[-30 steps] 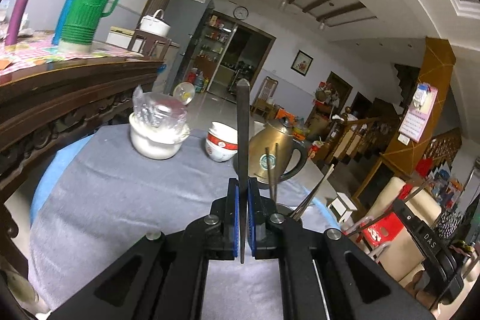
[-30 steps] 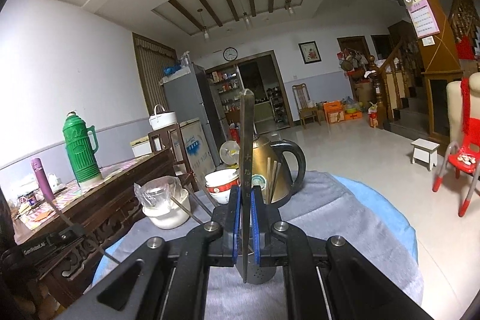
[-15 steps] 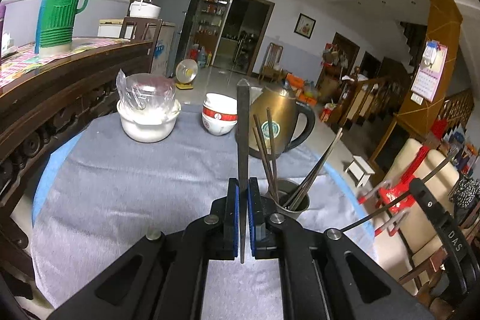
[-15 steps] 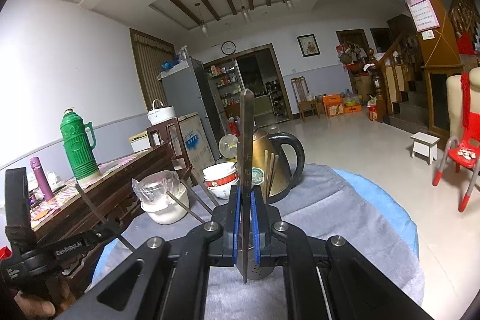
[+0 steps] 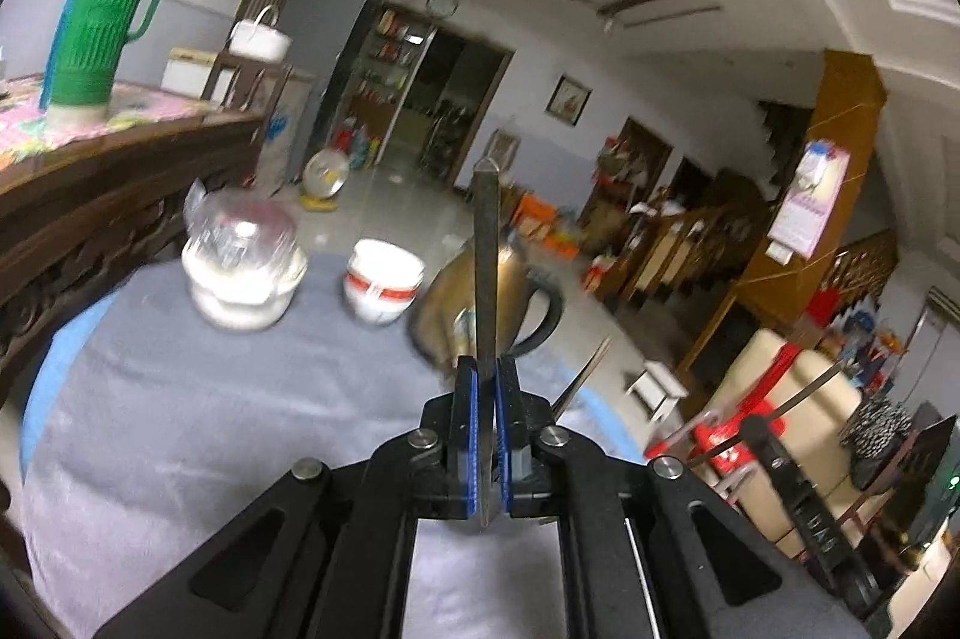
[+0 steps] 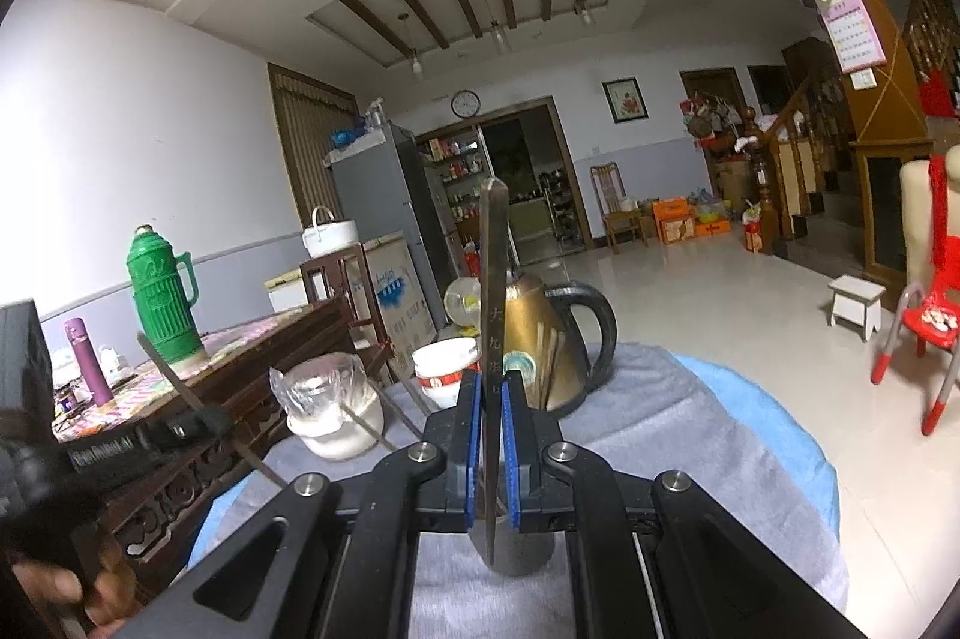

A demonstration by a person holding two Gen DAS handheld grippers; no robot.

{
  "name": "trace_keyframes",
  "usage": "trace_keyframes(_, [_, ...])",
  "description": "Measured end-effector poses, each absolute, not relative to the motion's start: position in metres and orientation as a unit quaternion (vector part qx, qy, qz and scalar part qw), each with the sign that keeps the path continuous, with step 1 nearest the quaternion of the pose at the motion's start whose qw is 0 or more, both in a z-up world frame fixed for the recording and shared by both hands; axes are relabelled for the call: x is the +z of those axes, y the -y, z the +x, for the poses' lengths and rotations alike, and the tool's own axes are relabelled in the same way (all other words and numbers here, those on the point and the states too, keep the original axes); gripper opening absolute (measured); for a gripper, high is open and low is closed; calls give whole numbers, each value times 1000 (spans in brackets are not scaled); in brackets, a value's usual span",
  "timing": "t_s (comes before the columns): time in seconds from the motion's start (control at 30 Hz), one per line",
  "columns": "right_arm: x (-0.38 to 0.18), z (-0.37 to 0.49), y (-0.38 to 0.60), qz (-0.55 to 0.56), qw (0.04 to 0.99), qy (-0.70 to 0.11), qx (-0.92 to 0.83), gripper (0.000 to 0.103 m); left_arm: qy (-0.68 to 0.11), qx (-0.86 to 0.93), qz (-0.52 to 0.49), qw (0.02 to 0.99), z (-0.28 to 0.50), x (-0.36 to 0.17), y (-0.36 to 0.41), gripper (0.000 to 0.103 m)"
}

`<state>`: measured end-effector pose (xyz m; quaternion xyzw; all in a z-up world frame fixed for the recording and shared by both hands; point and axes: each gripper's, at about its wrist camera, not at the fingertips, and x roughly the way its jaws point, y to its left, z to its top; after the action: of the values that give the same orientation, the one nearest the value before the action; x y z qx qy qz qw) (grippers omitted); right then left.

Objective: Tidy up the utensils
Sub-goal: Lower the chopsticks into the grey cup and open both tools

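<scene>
Above the grey-clothed worktop (image 5: 180, 417), the left claw (image 5: 487, 435) is lifting away with its chopstick (image 5: 485, 279) clamped; the right claw (image 6: 491, 450) is pinching another chopstick (image 6: 493, 315) over the holder (image 6: 516, 549).

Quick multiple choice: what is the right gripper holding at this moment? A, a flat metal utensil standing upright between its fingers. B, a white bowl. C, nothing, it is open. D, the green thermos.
A: the right gripper is shut on a flat metal utensil that rises upright between its blue pads.
</scene>
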<state>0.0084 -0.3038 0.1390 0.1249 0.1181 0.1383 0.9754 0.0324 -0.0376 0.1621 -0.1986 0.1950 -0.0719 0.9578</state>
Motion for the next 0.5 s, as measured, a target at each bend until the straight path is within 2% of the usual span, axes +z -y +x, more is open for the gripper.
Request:
trace_keyframes(0.27, [154, 41, 300, 124, 977, -100, 144, 8, -169, -91, -178, 965, 66, 188, 55, 6])
trace_keyframes(0.5, [130, 80, 294, 123, 971, -143, 146, 8, -208, -91, -163, 960, 111, 163, 68, 6])
